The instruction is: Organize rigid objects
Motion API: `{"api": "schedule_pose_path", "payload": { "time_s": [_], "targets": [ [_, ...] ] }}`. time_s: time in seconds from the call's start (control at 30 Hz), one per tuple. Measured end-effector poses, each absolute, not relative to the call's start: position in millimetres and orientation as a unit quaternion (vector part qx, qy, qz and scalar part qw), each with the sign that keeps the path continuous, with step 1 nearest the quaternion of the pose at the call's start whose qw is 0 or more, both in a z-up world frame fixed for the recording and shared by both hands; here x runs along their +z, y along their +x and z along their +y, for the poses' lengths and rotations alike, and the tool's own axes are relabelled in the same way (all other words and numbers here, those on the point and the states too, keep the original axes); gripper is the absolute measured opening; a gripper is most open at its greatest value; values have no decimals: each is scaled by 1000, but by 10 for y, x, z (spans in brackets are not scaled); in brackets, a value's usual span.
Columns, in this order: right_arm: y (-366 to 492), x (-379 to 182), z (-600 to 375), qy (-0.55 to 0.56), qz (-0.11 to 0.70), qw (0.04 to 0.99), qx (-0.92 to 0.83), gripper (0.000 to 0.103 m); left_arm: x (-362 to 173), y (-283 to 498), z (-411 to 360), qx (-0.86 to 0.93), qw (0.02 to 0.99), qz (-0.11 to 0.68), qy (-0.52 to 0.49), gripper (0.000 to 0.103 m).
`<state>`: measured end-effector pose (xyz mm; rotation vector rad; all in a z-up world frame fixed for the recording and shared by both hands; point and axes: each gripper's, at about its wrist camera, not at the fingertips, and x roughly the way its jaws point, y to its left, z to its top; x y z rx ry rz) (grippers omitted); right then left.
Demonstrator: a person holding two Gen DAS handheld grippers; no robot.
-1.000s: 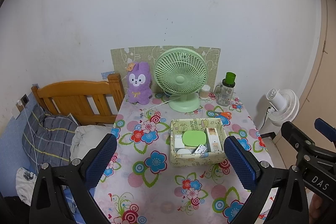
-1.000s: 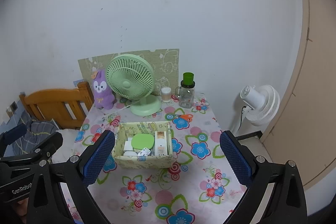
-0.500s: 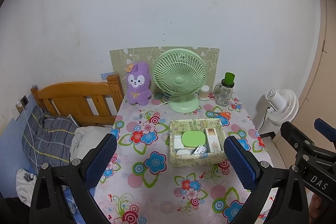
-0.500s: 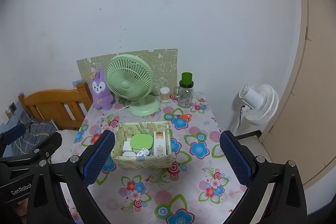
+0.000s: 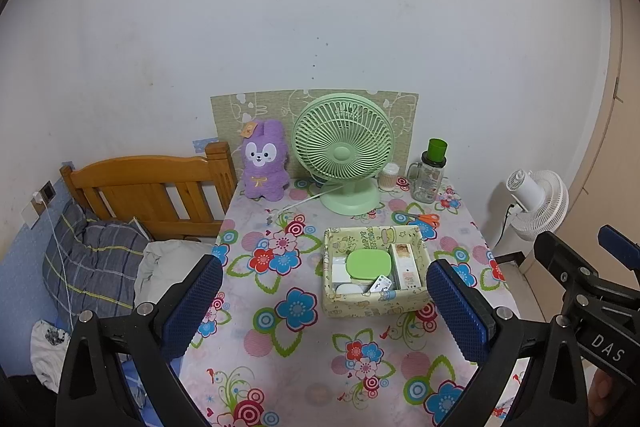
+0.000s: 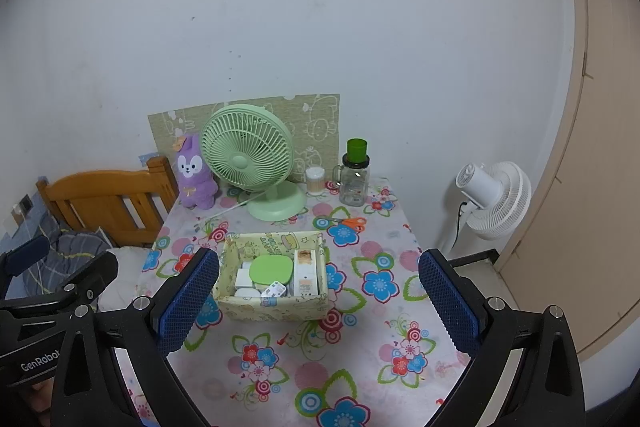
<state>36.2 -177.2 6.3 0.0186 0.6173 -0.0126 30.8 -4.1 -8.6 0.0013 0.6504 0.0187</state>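
A yellow patterned storage box [image 5: 374, 303] [image 6: 276, 305] stands mid-table on the floral cloth. In it lie a green lidded case [image 5: 368, 262] [image 6: 270, 269], a tall white carton [image 5: 406, 267] [image 6: 306, 273] and small white items. Orange-handled scissors [image 5: 422, 217] [image 6: 348, 223] lie on the cloth behind the box. My left gripper [image 5: 324, 303] is open and empty, held above the table's front. My right gripper [image 6: 318, 301] is also open and empty, just right of the left one.
At the table's back stand a green desk fan [image 5: 344, 151] [image 6: 252, 159], a purple plush rabbit [image 5: 264, 159] [image 6: 194, 173], a green-capped glass jar [image 5: 432, 171] [image 6: 355, 173] and a small cup [image 6: 315, 181]. A wooden bed frame [image 5: 148, 183] is left, a white floor fan [image 6: 494, 199] right.
Both grippers have drawn slightly back and up from the table; the scene sits a little lower and smaller. Nothing on the table has moved.
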Motion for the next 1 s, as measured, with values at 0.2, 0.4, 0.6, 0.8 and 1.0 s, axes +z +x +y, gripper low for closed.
{"api": "schedule_pose_path", "payload": {
  "time_s": [0.2, 0.4, 0.6, 0.8, 1.0],
  "targets": [
    [352, 69, -1781, 10, 304, 953, -8, 101, -64, 276, -36, 8, 948, 318, 3, 103],
    [355, 69, -1784, 10, 304, 952, -7, 101, -61, 265, -44, 8, 948, 318, 3, 103],
    [334, 63, -1793, 14, 306, 952, -6, 101, -57, 262, -38, 7, 948, 318, 3, 103],
    [327, 59, -1791, 15, 306, 952, -6, 101, -53, 255, -50, 6, 947, 320, 2, 103],
    [334, 44, -1793, 15, 309, 951, -7, 101, -74, 278, -53, 5, 946, 324, -1, 103]
  ]
}}
